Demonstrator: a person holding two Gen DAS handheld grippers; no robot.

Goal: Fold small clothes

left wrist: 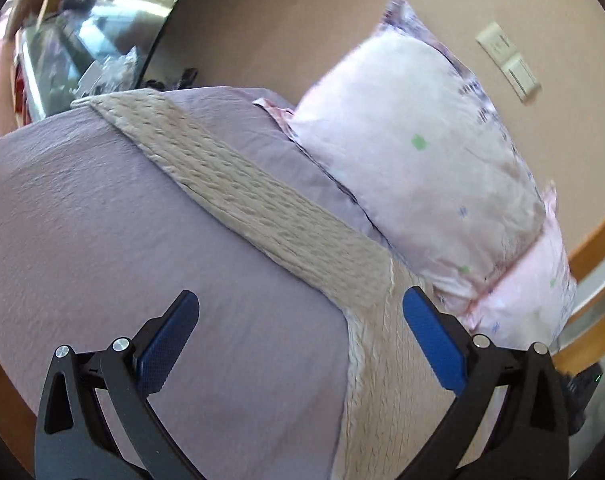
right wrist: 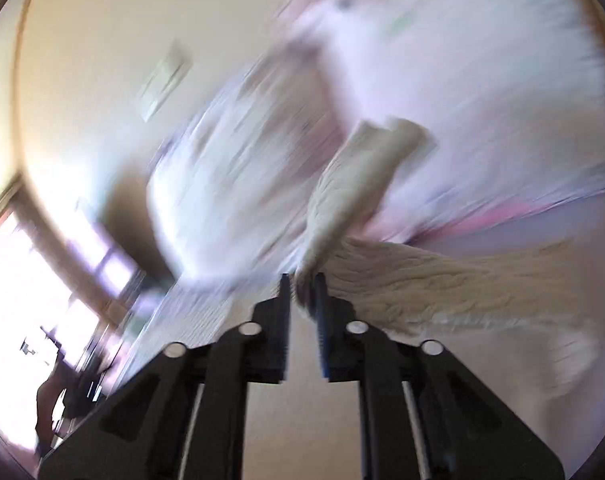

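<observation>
Left gripper [left wrist: 300, 316]: jaws spread wide, nothing held, above the bed [left wrist: 102, 220]. Right gripper [right wrist: 301, 280]: jaws nearly closed, pinching cream knit [right wrist: 354, 184]; view blurred. Knit [left wrist: 262, 200] lies in a long strip across the lilac sheet, beside pillows [left wrist: 414, 152].

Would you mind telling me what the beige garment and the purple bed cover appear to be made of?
The beige garment looks like a soft knit or waffle-textured cotton: raised ribbed rows, matte. The purple bed cover looks like matte woven cotton, finely crinkled; the exact fibre cannot be told.
</observation>
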